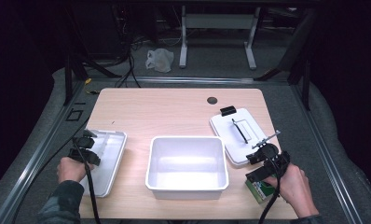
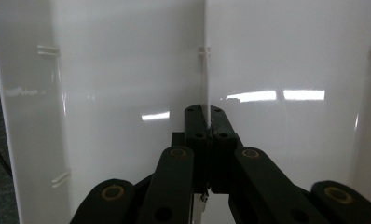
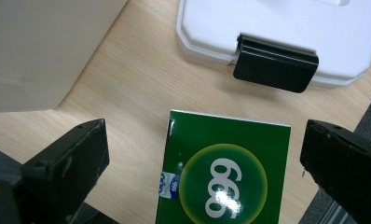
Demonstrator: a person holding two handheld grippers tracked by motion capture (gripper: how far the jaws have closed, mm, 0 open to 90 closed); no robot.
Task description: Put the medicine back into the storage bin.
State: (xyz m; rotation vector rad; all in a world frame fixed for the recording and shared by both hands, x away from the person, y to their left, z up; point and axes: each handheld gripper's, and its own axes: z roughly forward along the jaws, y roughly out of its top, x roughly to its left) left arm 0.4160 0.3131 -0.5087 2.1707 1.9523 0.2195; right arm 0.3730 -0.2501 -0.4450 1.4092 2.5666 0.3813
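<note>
My left gripper (image 1: 86,140) hangs over the white tray (image 1: 113,175) at the table's left. In the left gripper view its jaws (image 2: 204,112) are pressed together on a thin pale divider plate (image 2: 204,70) seen edge-on, in line with a small rib on the tray's white wall (image 2: 104,84). My right gripper (image 1: 263,165) is at the front right, low over a green box (image 1: 259,190). In the right gripper view the green box (image 3: 228,172), printed with a yellow circle and white numerals, lies between the wide-apart fingers of the gripper (image 3: 204,140), which do not touch it.
A deep white bin (image 1: 187,184) stands at the table's middle front. A white lid (image 1: 230,128) with a black handle and black clips (image 3: 274,63) lies at the right, just beyond the green box. A dark round hole (image 1: 212,100) is in the tabletop at the back.
</note>
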